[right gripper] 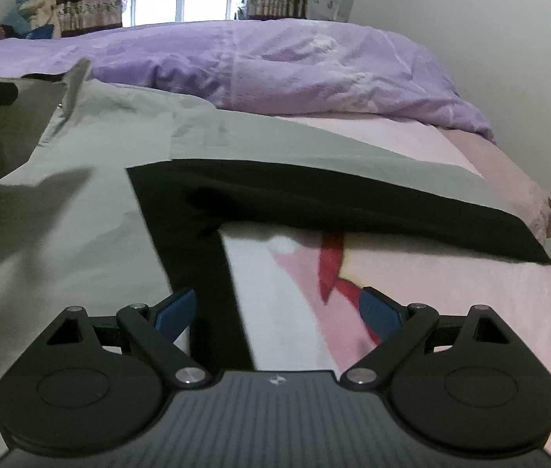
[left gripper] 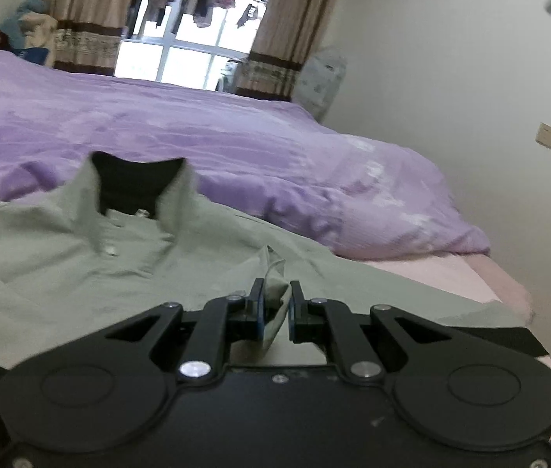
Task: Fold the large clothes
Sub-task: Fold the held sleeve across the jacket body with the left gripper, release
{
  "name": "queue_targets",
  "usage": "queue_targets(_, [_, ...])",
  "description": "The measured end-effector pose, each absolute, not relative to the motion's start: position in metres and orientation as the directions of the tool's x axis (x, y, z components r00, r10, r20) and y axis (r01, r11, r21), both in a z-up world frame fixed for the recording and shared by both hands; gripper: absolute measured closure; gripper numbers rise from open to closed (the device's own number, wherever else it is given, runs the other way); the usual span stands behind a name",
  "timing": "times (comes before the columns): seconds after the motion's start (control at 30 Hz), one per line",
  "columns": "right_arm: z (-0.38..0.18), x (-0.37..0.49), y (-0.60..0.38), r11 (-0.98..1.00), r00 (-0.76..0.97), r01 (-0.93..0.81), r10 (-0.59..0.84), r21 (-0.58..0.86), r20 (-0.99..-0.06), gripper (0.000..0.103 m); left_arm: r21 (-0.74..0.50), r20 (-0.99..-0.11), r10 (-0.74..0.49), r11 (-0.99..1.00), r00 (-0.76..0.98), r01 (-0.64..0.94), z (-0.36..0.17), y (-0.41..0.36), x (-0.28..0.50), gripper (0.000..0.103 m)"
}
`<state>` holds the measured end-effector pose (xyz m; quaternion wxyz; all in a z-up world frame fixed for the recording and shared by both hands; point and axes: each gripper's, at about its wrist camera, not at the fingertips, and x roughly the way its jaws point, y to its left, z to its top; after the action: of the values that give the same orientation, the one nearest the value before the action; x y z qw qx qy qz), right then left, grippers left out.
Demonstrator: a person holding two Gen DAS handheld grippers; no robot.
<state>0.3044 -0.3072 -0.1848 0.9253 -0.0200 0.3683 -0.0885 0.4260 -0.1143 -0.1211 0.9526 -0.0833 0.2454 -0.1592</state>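
**Left tongs pinch the shirt, right tongs wait wide**

Here we are on the bed: a sage-green collared shirt point(left gripper: 80, 265) lies spread on the pink bedsheet point(right gripper: 470, 292), collar up toward the rumpled purple duvet point(left gripper: 236, 144). The left gripper point(left gripper: 275, 304) is clenched on a raised pleat of the green cloth, which peaks up between the blue pads. The right gripper point(right gripper: 275, 312) is released, fingers splayed wide, hovering low over the shirt's black side panel point(right gripper: 205, 257), with nothing between the pads.

This looks like light woven fabric, matte and thin, and it creases sharply where it is pinched. I judge it soft and limp: it will sag and trail from any single hold, so two holds well apart should keep an edge straight. The black sleeve point(right gripper: 353, 202) stretches out flat toward the bed's edge, a long floppy strip that will likely swing if lifted by one end. The best grips, to my eye, are seams and hems: the black side edge under the right gripper, or the sleeve's cuff end. The collar stands stiffer than the rest, and small buttons point(left gripper: 111, 250) dot the placket.
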Motion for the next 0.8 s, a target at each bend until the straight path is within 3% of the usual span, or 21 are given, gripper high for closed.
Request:
queue_targets(0.37, [-0.183, 0.300, -0.353, 0.922, 0.690, 0.339, -0.378, -0.185, -0.617, 0.000, -0.287, -0.447, -0.456, 0.888, 0.770, 0.359, -0.134, -0.189, 0.428, 0.095])
queue_targets(0.5, [-0.188, 0.300, -0.359, 0.883, 0.664, 0.380, -0.468, -0.277, -0.583, 0.000, -0.314, -0.454, -0.486, 0.872, 0.747, 0.376, -0.147, -0.205, 0.420, 0.095])
queue_targets(0.8, [-0.194, 0.302, -0.369, 0.874, 0.645, 0.399, -0.482, -0.277, -0.593, 0.000, -0.348, -0.518, -0.495, 0.867, 0.698, 0.356, -0.198, -0.224, 0.430, 0.095])
